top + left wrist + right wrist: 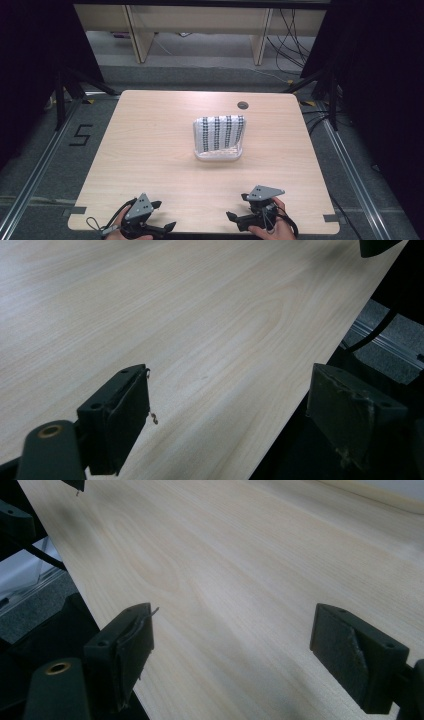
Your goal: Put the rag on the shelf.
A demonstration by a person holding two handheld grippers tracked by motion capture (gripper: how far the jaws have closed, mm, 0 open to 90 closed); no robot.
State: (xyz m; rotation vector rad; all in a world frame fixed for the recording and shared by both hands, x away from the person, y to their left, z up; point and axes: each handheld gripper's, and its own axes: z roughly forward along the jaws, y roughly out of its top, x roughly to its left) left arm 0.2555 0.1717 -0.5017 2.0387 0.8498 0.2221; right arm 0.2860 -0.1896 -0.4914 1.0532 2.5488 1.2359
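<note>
With the jaws of both the left gripper and right gripper held wide apart over the near edge, well short of the folded white-and-black striped cloth at the pale wooden table's middle, the soft folds could be pushed askew if approached unevenly.

Table pale smooth wood; cloth striped, woven.

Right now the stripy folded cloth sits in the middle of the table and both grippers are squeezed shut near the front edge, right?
Not quite. The stripy folded cloth does sit mid-table, and both grippers wait near the front edge, but they are open. The left gripper view shows the left gripper with jaws wide apart; the right gripper view shows the same for the right gripper.
</note>
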